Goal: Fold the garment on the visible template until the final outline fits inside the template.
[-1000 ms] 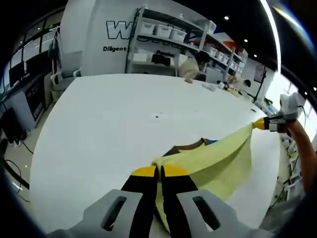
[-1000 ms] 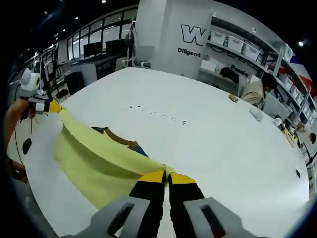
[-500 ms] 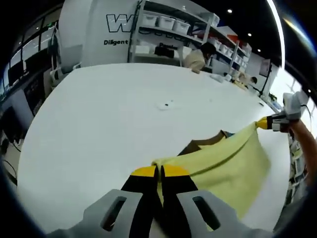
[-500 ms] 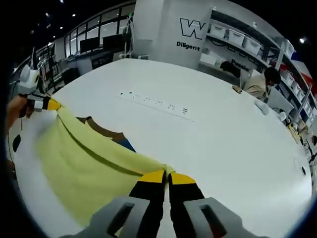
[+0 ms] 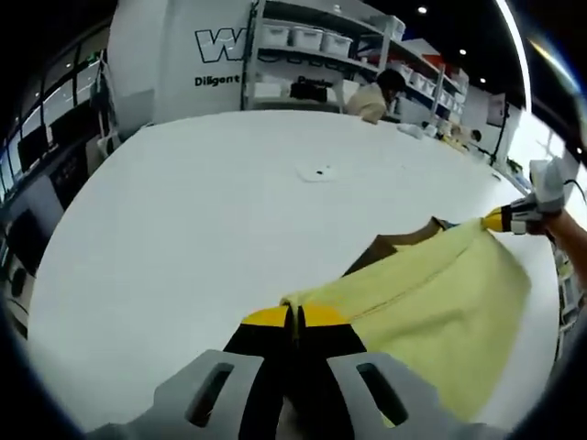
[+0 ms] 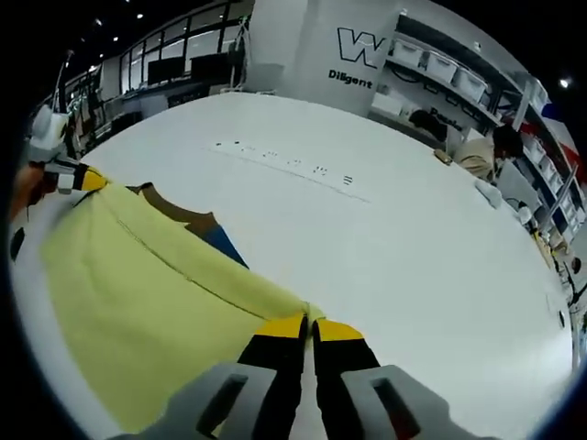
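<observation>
Left gripper (image 5: 294, 316): jaws pinched together on one corner of the yellow garment (image 5: 431, 298). Cloth runs from the fingertips out to the right and ahead, pulled into a straight edge that ends at the right gripper (image 5: 498, 219), also closed on the cloth there. A brown patch with a bit of blue (image 5: 396, 246) shows just past that edge, lying on the table.

Right gripper (image 6: 310, 324): jaws closed on the opposite corner of the garment (image 6: 138, 293). Cloth spreads left of the fingertips and towards the camera, with the edge going out to the left gripper (image 6: 85, 178) at far left, a hand behind it. The brown and blue patch (image 6: 197, 225) sits just beyond the edge, near mid-span.

Surface: large white table (image 5: 202, 211), rounded edge. Ahead of the right fingertips there is a row of small dark marks (image 6: 284, 163) on the top. Ahead of the left fingertips there is a small pale square with a dark dot (image 5: 317, 171).

Room, beyond the table: white wall panel with dark lettering (image 5: 215, 55), shelving with white bins (image 5: 307, 41), a seated person (image 5: 376, 92) at the far edge. Windows and desks at the back left of the right gripper view (image 6: 174, 73).
</observation>
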